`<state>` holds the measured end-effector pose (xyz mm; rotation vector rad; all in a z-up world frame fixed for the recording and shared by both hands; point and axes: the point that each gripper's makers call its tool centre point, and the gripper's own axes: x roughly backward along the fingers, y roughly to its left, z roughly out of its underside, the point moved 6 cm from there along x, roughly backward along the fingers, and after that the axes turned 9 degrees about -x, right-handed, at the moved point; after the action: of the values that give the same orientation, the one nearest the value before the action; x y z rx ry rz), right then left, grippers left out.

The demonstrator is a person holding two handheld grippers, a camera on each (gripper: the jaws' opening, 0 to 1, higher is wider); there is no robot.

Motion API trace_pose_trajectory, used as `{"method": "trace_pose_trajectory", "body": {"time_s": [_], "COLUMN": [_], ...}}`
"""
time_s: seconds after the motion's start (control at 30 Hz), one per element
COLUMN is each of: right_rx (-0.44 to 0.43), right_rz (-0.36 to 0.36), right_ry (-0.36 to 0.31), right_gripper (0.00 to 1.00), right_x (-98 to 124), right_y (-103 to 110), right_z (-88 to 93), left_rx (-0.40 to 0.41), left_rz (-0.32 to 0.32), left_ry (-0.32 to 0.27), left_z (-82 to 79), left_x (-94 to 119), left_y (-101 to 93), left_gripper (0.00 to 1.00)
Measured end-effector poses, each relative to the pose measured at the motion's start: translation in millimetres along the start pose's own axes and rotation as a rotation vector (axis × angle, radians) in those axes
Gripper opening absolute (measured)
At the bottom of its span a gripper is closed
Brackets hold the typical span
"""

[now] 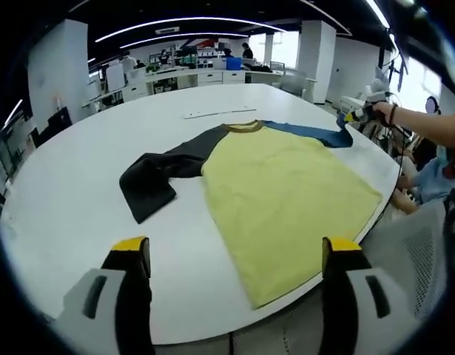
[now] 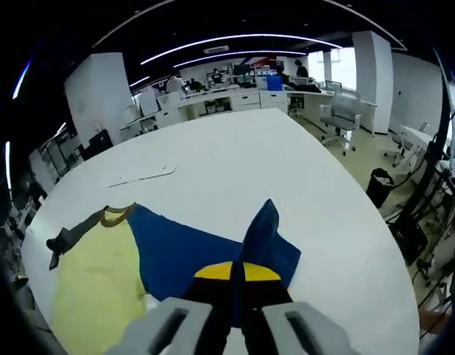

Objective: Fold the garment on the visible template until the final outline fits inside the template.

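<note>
White table (image 1: 79, 185) broadly bare around garment (image 1: 286, 192); blue sleeve (image 2: 260, 229) pinched by right gripper (image 2: 238, 277), left gripper (image 1: 238, 255) spread, hem overhanging edge.

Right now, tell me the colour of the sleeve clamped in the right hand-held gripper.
Blue sleeve, seen best in the right gripper view.

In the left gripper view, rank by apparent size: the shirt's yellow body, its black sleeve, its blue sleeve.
Largest to smallest, as they look:
1. yellow body
2. black sleeve
3. blue sleeve, though it lies farther from the camera and its end is lifted by the right gripper, so part of the difference may be perspective.
</note>
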<state>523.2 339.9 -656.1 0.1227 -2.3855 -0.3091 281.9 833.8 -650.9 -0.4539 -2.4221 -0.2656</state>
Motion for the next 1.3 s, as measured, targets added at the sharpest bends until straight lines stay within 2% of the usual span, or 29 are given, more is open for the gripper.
{"method": "trace_pose_trajectory", "body": {"time_s": [0.27,0.43,0.8,0.9,1.3], "right_rx": [0.041,0.071,0.093,0.122,0.178], "right_rz": [-0.06,-0.082,-0.133,-0.141,-0.2], "right_ry": [0.006,0.039,0.063,0.091,0.086], "right_gripper": [0.0,0.0,0.0,0.0,0.0], "right_x": [-10,-17,-24,-27,-32], "right_y": [27,42,76,86,124], "right_z": [-2.5,0.5,4.2,6.3,4.8], "left_rx": [0.001,0.006,-0.004,-0.021,-0.028], "left_rz": [0.001,0.01,0.031,0.036,0.036], "left_ry": [0.002,-0.011,-0.035,-0.032,-0.016], "left_z": [0.6,-0.9,-5.7,-6.5,-4.0], "left_x": [0,-1,-3,-4,-6], "left_y": [-0.1,-2.1,-6.7,-8.1,-8.6], "left_gripper": [0.94,0.94,0.95,0.96,0.95]}}
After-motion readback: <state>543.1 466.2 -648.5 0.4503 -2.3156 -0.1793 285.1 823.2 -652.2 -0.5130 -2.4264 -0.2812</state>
